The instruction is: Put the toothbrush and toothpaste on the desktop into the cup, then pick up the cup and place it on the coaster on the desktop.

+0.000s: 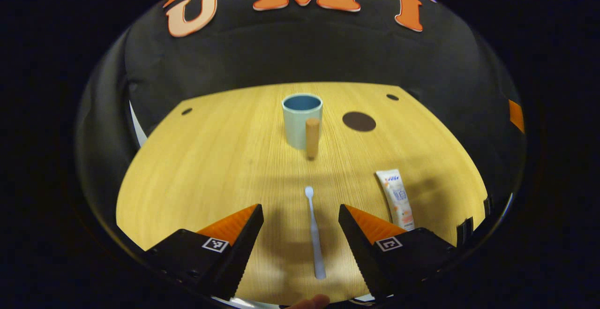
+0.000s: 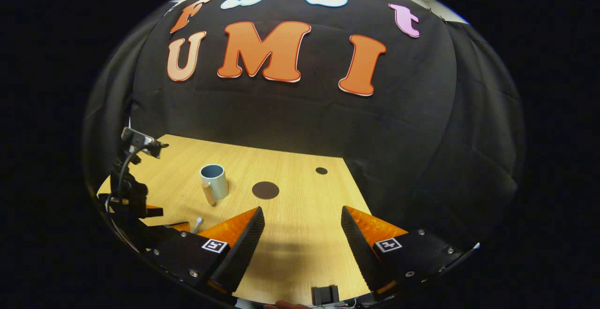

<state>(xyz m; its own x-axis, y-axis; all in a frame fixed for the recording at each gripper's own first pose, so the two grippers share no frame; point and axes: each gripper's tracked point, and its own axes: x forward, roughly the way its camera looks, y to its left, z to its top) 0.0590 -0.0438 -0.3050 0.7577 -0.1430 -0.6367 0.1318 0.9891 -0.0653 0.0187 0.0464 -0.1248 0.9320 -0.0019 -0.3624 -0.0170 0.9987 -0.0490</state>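
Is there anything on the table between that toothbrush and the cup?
No. In the left gripper view, only bare wooden desktop separates the toothbrush head from the cup, whose wooden handle faces the brush.

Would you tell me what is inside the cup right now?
The cup shows only its bare blue inner wall; its bottom is hidden by the rim. The toothbrush and toothpaste lie on the desktop.

The desktop (image 1: 225,159) is pale wood grain with a smooth, slightly shiny finish. The cup (image 1: 300,119) looks like matt glazed ceramic, its handle (image 1: 312,138) plain wood. The toothbrush (image 1: 315,234) is smooth white plastic, the toothpaste (image 1: 396,199) a glossy printed tube. The coaster (image 1: 358,121) is dark and matt.
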